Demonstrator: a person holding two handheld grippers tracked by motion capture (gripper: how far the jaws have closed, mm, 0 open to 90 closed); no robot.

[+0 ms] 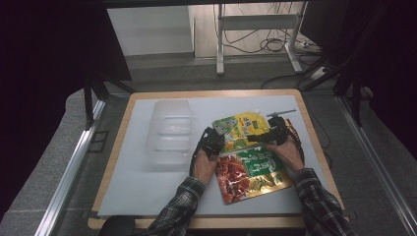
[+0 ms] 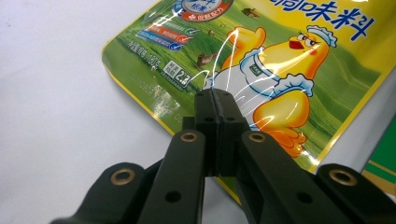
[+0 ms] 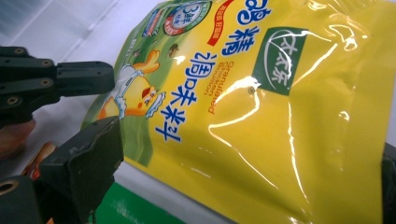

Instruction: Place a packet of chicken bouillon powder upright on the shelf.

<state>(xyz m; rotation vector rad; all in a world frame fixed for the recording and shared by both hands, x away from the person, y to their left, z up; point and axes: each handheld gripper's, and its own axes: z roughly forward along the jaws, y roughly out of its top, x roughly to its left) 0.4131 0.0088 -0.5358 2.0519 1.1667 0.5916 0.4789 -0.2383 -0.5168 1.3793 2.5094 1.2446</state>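
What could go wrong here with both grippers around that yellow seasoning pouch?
The left gripper is shut, tips against the yellow pouch and gripping no edge, so it may slip on the glossy film. The right gripper has its jaws spread around the pouch's width; closing could crumple it. The pouch overlaps the green and red packet, which might get dragged along.

A tub lies left of centre; right of it, one pouch partly overlies another pouch lower in the frame, all on the table.
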